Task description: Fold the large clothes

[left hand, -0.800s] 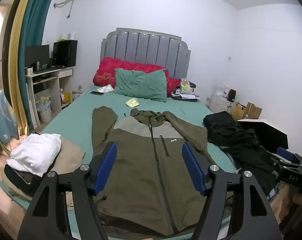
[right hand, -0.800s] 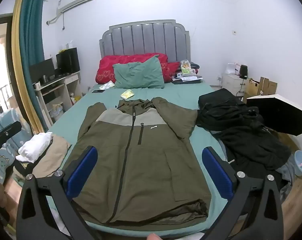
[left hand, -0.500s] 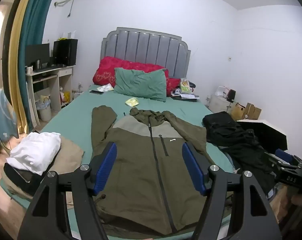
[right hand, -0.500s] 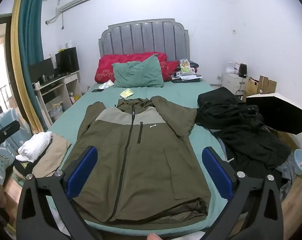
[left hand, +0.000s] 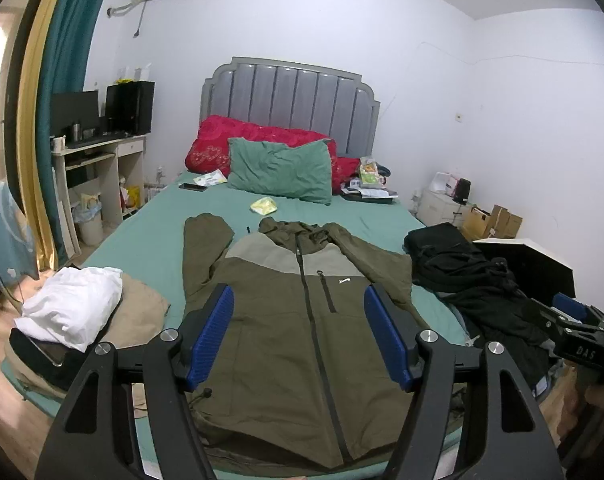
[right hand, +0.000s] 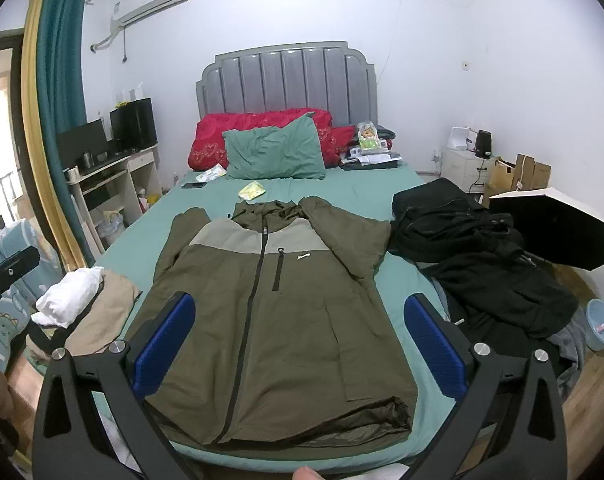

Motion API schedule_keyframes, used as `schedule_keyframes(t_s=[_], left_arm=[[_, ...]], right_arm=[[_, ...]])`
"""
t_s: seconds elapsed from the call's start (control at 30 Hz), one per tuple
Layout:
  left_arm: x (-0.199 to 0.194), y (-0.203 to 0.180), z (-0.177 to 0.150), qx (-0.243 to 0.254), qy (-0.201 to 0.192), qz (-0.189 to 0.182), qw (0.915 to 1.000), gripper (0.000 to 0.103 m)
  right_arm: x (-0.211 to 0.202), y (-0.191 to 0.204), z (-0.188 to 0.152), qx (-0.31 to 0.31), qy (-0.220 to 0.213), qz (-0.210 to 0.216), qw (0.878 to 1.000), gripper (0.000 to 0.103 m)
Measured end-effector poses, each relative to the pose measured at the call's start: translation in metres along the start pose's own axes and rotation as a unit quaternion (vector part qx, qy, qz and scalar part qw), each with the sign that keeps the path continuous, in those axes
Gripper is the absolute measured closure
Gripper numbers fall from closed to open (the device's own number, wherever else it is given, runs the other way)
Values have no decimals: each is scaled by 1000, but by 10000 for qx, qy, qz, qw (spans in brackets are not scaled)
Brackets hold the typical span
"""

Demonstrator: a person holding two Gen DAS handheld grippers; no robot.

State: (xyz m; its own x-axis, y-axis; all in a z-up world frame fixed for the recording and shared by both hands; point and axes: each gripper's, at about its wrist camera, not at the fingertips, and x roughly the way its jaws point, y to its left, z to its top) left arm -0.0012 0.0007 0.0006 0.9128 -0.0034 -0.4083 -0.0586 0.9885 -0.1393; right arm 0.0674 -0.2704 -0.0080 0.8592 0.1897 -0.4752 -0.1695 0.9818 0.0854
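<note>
Barely begun: olive jacket (right hand: 269, 320) spread flat, zipped, front up on bed (right hand: 342, 196) below green pillow (right hand: 273, 154), nothing folded; left tongs (left hand: 297, 336) and right tongs (right hand: 299, 344) wide, empty, above hem.

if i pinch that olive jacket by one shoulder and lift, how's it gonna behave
The olive jacket will probably go floppy: it lies flat and creased on the bed, so the rest should hang and trail. Its smooth shell looks slippery, so a shallow pinch may slide off. Its loose bottom hem would likely bunch.
</note>
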Motion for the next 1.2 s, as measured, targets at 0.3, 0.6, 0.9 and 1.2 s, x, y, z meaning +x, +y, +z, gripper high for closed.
schedule_keyframes(t_s=[0.3,0.6,0.9,1.2], left_arm=[[0,0,0,7,-1,5,10000,32],[-5,-2,0,23,-8,-7,10000,32],[-16,-7,2,52,-50,16,10000,32],[-14,-14,11,120,-65,-61,9999,32]], right_arm=[[-6,-1,4,-4,-15,2,10000,0],[-6,0,4,-7,-14,-2,10000,0],[-6,0,3,-3,-9,-3,10000,0],[-6,0,3,4,-7,2,10000,0]])
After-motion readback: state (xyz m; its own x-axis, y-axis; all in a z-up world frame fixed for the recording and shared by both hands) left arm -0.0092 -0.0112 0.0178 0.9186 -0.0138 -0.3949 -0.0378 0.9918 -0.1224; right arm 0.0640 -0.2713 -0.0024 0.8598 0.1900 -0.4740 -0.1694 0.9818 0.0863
